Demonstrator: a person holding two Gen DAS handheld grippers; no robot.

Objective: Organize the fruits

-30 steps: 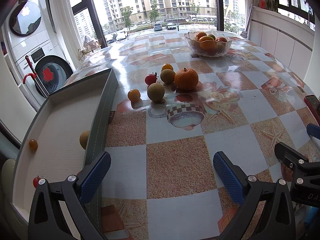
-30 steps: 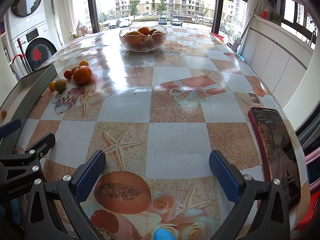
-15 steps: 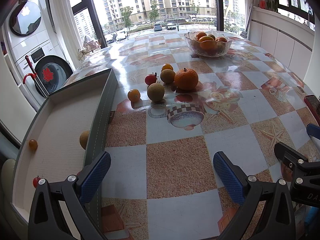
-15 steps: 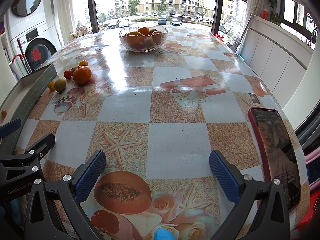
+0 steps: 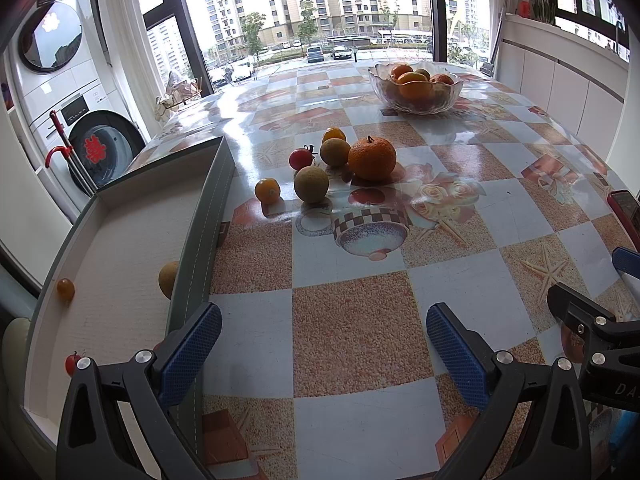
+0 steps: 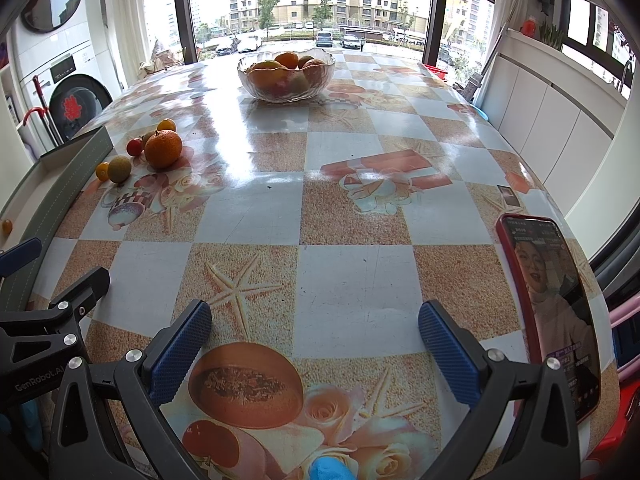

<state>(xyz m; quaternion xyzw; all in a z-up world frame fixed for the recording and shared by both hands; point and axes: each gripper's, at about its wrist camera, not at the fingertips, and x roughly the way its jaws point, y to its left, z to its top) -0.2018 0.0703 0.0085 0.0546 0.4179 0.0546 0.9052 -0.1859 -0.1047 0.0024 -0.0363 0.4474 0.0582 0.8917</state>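
Tray lengthwise beside loose fruits

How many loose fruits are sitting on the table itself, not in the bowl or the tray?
6, all in one cluster beside the tray: big orange, two greenish-brown round fruits, red tomato, small orange one, and a yellow-orange one behind. Others could be hidden behind them.

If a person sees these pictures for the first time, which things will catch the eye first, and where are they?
First comes the big orange, in a small cluster of loose fruit on the table's left side beside the tray. Next, the glass bowl of fruit stands at the far end near the windows. Close to the right gripper, a phone with a lit screen lies at the right edge.
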